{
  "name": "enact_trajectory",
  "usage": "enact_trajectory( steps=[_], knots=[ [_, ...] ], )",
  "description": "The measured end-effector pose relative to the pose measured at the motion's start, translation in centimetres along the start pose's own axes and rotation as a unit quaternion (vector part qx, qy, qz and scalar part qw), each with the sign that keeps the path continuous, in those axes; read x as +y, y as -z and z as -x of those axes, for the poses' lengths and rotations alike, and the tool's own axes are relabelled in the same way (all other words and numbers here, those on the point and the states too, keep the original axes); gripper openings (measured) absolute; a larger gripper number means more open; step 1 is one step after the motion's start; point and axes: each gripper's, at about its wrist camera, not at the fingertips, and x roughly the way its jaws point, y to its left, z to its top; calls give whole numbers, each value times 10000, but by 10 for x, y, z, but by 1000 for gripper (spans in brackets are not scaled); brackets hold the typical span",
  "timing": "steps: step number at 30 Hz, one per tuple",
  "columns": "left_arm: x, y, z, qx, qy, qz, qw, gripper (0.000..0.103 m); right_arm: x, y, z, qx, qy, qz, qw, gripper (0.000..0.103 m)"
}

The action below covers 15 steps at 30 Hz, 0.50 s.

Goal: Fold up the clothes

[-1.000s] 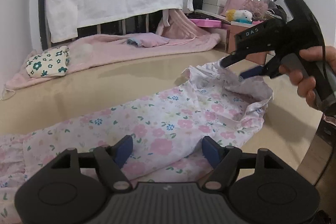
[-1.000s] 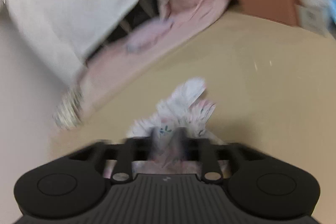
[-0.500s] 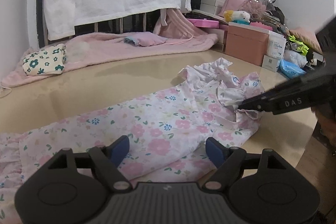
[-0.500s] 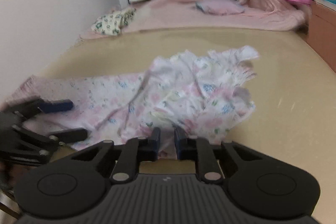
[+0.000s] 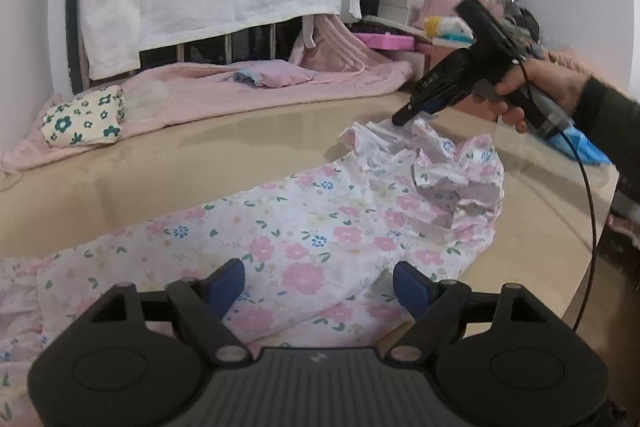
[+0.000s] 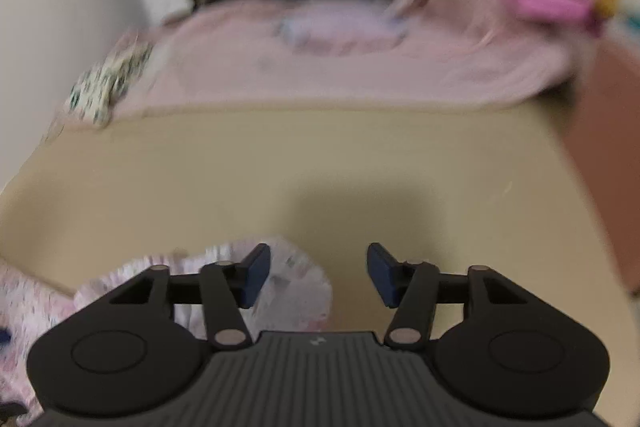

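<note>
With the floral garment (image 5: pixel 304 235) lying lengthwise on the beige table (image 5: pixel 200 163), its ruffled end bunched, the right gripper (image 6: pixel 318 273), fingers apart, should pinch one ruffle corner only, while the left gripper (image 5: pixel 318 285), also spread, steadies the middle.

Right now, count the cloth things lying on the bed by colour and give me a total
Pink floral garment: 1
Plain pink blanket: 1
Lilac folded cloth: 1
Cream green-flowered bundle: 1
Total: 4
</note>
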Motion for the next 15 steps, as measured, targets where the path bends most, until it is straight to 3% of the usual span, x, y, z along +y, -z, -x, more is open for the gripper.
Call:
enact_trajectory(
  steps=[2,4,6,8,10,12,15],
  knots=[
    [2,0,0,-6,73,63,10000,83,6,4,-3,59,-2,210,9998,4],
    [7,0,1,-28,177,178,9997,84,13,9,13,-234,22,443,9987,2],
    [5,0,0,-19,155,149,9998,84,26,22,52,-1029,-217,963,9898,2],
    [4,0,0,-12,133,127,9998,85,43,48,93,-1710,-590,1670,9692,1],
    [4,0,0,-11,130,131,9998,85,67,84,126,-2060,-529,2599,9419,2],
    [5,-1,0,-13,145,150,9998,85,89,124,137,-1799,-396,3383,9228,2],
    [4,-1,-1,3,141,123,9998,86,114,171,129,-830,-386,4231,9015,5]
  ],
)
